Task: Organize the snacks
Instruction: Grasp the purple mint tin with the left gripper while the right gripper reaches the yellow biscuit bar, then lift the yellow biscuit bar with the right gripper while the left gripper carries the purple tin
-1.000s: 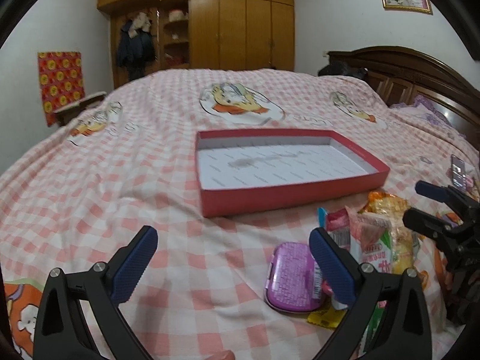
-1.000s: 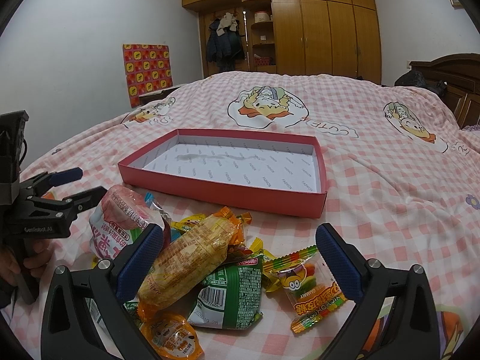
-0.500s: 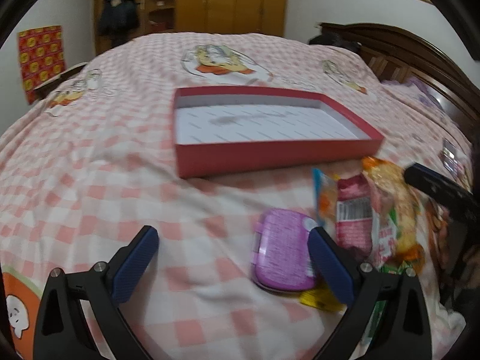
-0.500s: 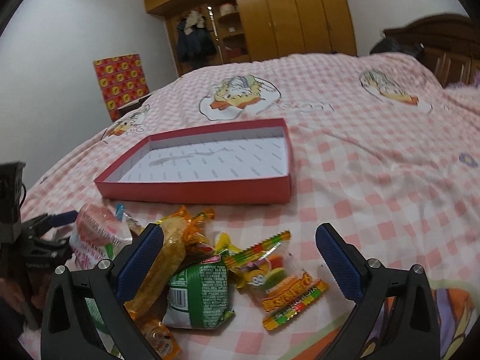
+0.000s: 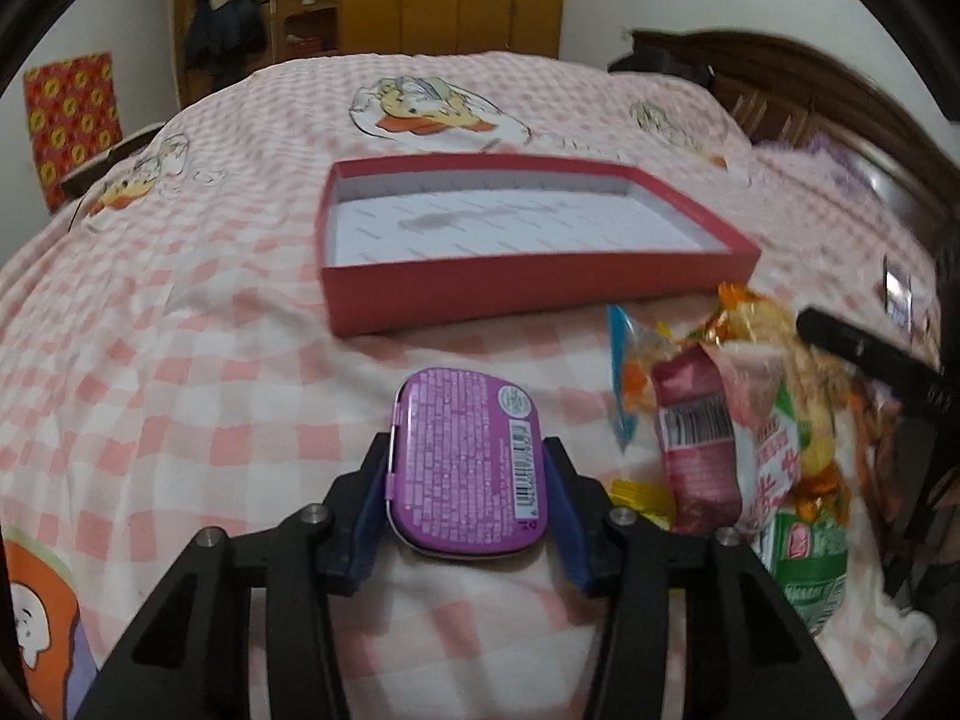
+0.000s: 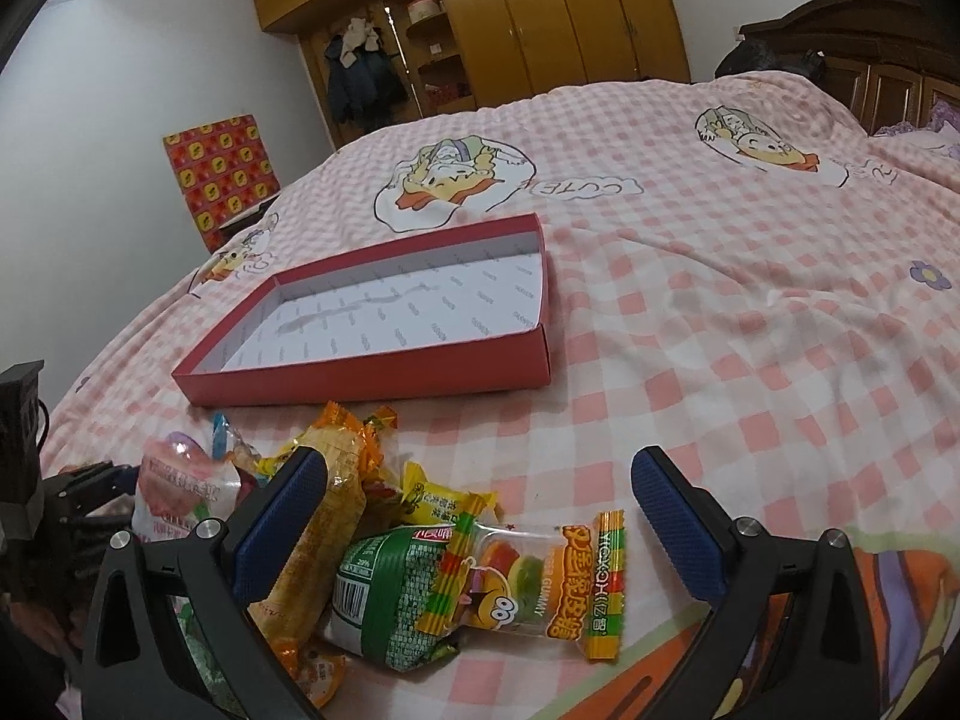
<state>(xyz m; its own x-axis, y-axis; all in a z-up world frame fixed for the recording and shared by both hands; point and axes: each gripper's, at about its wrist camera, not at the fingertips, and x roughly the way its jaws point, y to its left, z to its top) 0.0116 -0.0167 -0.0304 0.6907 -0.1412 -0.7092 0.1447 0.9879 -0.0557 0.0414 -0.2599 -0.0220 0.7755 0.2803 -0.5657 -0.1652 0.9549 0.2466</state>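
**A:** ok so where's the purple tin point(image 5: 468, 462) at right now?

**B:** Left gripper point(image 5: 468, 498) has it, jaws clamped on both long sides, label and barcode facing up. It's low over the pink checked bed point(image 5: 180, 372), a bit short of the red box point(image 5: 522, 288). Can't tell if the tin is touching the blanket.

**A:** and the box?

**B:** Sitting flat on the bed, white lining, nothing in it.

**A:** other hand?

**B:** Right gripper point(image 6: 480, 510) has its jaws spread wide, holding nothing, hovering over the snack pile point(image 6: 372, 540). The gummy packet point(image 6: 540, 582) lies between the blue pads point(image 6: 678, 522), with the green packet point(image 6: 390, 600) overlapping it and a long orange packet point(image 6: 327, 516) right by the left pad.

**A:** pile near the box?

**B:** Yeah, just in front of its near wall.
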